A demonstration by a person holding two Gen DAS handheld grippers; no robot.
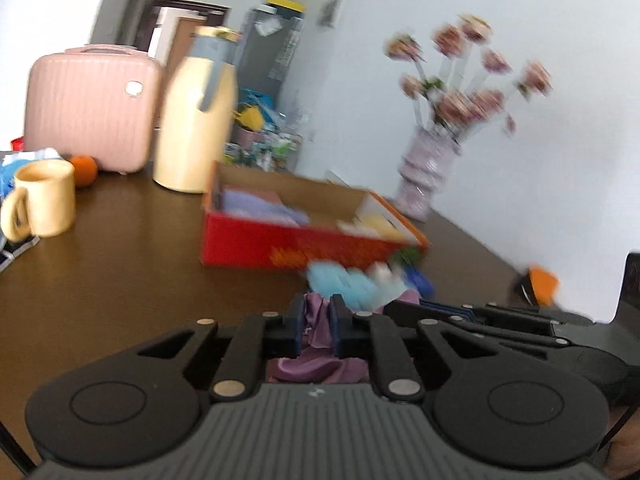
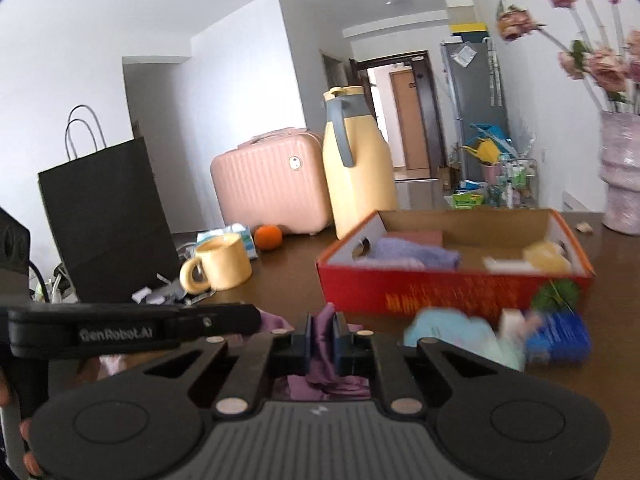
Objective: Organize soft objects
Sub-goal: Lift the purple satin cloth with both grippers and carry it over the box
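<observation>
A purple cloth is pinched between the pads of my left gripper, which is shut on it. My right gripper is shut on the same purple cloth, close beside the left one. Ahead stands a red cardboard box holding folded lilac and yellow cloths; the box also shows in the right wrist view. A light blue soft item lies on the table in front of the box, the same blue item blurred on the right.
A brown table carries a yellow mug, an orange, a cream thermos jug, a pink case and a vase of flowers. A black paper bag stands at left. A blue packet lies by the box.
</observation>
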